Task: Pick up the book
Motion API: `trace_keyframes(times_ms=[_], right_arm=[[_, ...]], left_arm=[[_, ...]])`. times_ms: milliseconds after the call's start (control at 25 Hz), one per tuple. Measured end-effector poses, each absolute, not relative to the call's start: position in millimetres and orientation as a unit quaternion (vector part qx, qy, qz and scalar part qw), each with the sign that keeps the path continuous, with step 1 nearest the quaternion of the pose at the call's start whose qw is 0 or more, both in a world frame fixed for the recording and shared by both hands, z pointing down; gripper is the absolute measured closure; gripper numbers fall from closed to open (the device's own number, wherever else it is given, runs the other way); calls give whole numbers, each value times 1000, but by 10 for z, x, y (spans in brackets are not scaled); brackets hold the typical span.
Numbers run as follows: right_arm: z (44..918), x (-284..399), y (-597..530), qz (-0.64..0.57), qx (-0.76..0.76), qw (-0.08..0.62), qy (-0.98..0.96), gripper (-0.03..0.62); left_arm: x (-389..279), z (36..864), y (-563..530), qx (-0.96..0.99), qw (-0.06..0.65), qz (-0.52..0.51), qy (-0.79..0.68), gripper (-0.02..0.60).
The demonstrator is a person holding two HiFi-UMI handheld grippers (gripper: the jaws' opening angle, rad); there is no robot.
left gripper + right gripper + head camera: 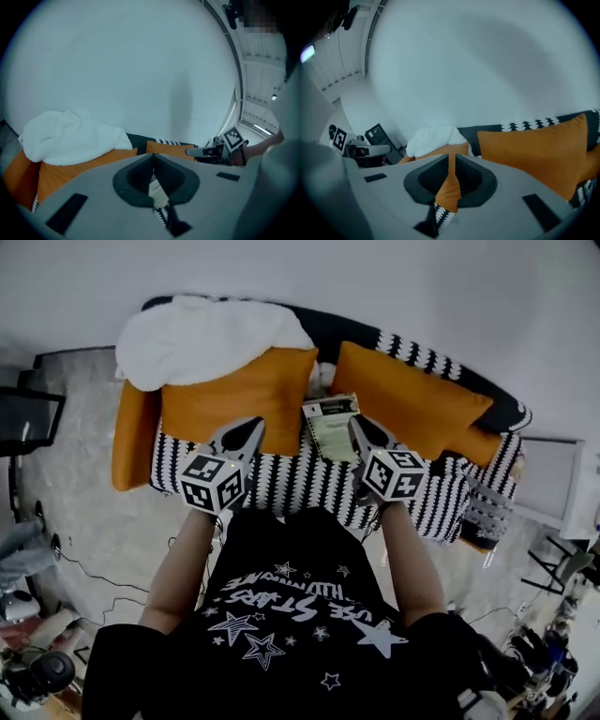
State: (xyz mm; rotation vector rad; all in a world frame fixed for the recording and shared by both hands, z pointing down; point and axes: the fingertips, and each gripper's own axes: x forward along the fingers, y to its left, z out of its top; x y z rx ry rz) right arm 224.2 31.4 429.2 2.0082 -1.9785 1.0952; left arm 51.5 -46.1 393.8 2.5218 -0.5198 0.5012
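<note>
Looking down on the black-and-white zigzag-patterned sofa (300, 486): the pale rectangular paperback book (331, 425) lies flat at the middle of the sofa's seat. It sits in the gap between the left orange fabric cushion (246, 390) and the right orange fabric cushion (408, 399), both propped against the sofa's back. A fluffy white blanket (202, 338) is heaped on the sofa's left end. The left gripper (249, 430) hovers over the sofa's seat just left of its middle, jaws pressed together, nothing gripped, with only a thin slit between them in its own view. The right gripper (360, 426) hangs over the sofa's seat just right of its middle, jaws likewise clamped tight and empty. Whether its tip touches anything I cannot tell
</note>
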Motion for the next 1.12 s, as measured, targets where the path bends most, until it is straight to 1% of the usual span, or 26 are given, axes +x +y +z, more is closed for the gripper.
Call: trace_keyframes(times_ms=[200, 360, 400, 440, 480, 600, 840, 960, 1120], right_arm=[[4540, 2275, -35, 347, 576, 160, -722, 553], [4821, 2209, -222, 335, 478, 248, -773, 544], [4894, 2183, -250, 334, 451, 267, -783, 518], [4968, 2156, -275, 334, 426, 284, -792, 472], [5043, 2130, -301, 333, 402, 301, -798, 441], [5288, 2073, -397, 315, 342, 358, -810, 385], [5656, 1995, -485, 283, 225, 470, -806, 317], [5839, 2012, -494, 275, 172, 521, -790, 294], [6205, 2096, -479, 279, 141, 565, -763, 278]], left_arm=[[520, 3970, -566, 918, 256, 180, -243, 574], [487, 3985, -653, 909, 259, 174, -278, 574], [473, 4008, -662, 906, 261, 174, -286, 573], [459, 4037, -672, 903, 262, 175, -292, 574], [444, 4073, -686, 901, 264, 176, -297, 573], [396, 4207, -743, 894, 273, 180, -307, 574], [366, 4388, -829, 886, 286, 188, -312, 574], [352, 4473, -903, 883, 289, 188, -317, 573], [349, 4715, -927, 881, 290, 189, -322, 572]])
